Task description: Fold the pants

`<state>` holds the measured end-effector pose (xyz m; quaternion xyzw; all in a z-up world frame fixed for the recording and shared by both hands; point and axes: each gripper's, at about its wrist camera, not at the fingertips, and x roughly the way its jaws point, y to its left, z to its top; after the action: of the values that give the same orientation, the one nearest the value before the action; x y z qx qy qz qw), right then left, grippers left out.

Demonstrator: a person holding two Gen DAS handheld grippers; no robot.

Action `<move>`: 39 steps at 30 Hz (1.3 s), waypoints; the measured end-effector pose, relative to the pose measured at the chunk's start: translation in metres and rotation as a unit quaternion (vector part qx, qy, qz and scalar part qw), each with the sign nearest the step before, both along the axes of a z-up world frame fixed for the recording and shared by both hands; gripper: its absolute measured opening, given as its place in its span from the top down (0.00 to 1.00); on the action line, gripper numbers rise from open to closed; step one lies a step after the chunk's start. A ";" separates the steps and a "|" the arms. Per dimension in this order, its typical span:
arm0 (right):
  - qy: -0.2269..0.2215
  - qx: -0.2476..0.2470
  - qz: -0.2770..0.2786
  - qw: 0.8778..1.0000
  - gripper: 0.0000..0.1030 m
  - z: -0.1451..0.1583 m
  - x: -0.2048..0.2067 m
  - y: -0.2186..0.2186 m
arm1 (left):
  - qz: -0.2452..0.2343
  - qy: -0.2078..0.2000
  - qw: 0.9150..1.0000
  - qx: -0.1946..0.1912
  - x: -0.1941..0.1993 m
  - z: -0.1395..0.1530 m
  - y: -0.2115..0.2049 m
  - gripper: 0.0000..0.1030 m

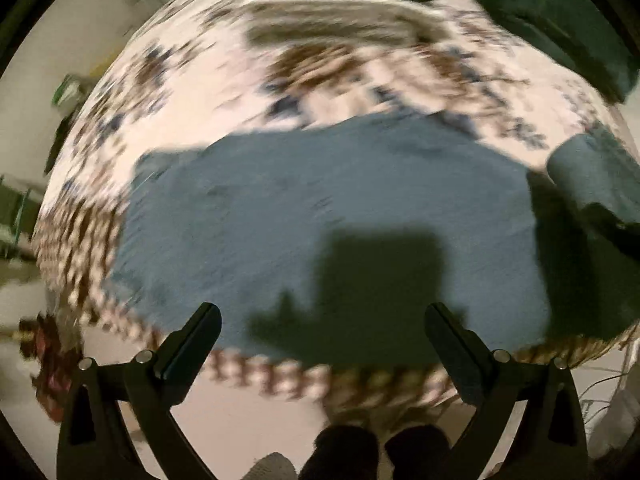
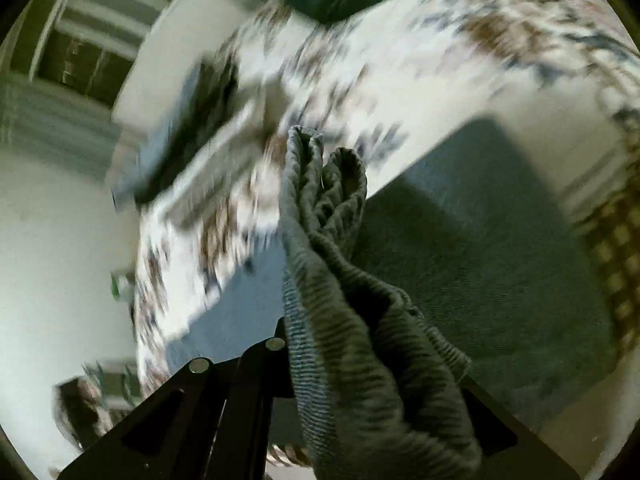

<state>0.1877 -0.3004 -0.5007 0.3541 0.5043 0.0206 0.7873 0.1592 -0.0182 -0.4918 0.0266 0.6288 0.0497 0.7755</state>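
Carrying a bunched fold of the pants (image 2: pixel 340 280) clenched in the right gripper (image 2: pixel 360 360), lay it squarely over the flat part on the bed (image 1: pixel 192 80); the left gripper (image 1: pixel 322 340), spread wide and probably empty, should pin the near hem.

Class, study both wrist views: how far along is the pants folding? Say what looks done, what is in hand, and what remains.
Done: most of the blue pants lie spread flat on the patterned bedspread. In hand: the right claw is shut on a bunched end of the pants, lifted above the flat part; the left claw is open, holding nothing. Left: laying that end down and smoothing; any further folds cannot be judged through the blur.
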 end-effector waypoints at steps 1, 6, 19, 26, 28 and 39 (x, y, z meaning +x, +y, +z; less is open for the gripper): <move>0.007 -0.009 0.020 1.000 0.94 -0.011 0.003 0.021 | 0.007 0.006 1.000 0.004 -0.006 -0.002 0.011 0.00; 0.076 -0.069 0.113 0.988 0.77 -0.059 0.006 0.116 | 0.059 0.049 0.997 0.025 -0.040 -0.022 0.074 0.00; 0.133 -0.131 0.102 0.977 0.20 -0.028 -0.015 0.049 | 0.073 0.042 0.993 -0.081 0.034 -0.039 0.033 0.00; 0.180 -0.164 0.086 0.966 0.16 -0.054 -0.006 -0.010 | 0.031 0.073 0.994 -0.069 0.089 -0.099 -0.034 0.09; 0.186 -0.176 0.092 0.962 0.16 -0.059 -0.004 -0.009 | 0.012 0.049 0.997 -0.054 0.091 -0.096 -0.045 0.44; 0.175 -0.189 0.114 0.960 0.11 -0.063 0.006 0.004 | -0.052 -0.040 0.997 -0.037 0.095 -0.031 -0.061 0.79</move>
<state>0.1935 -0.2968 -0.5636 0.1371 0.6659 -0.0480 0.7318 0.2545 -0.0797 -0.5227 0.0283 0.5965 -0.0132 0.8020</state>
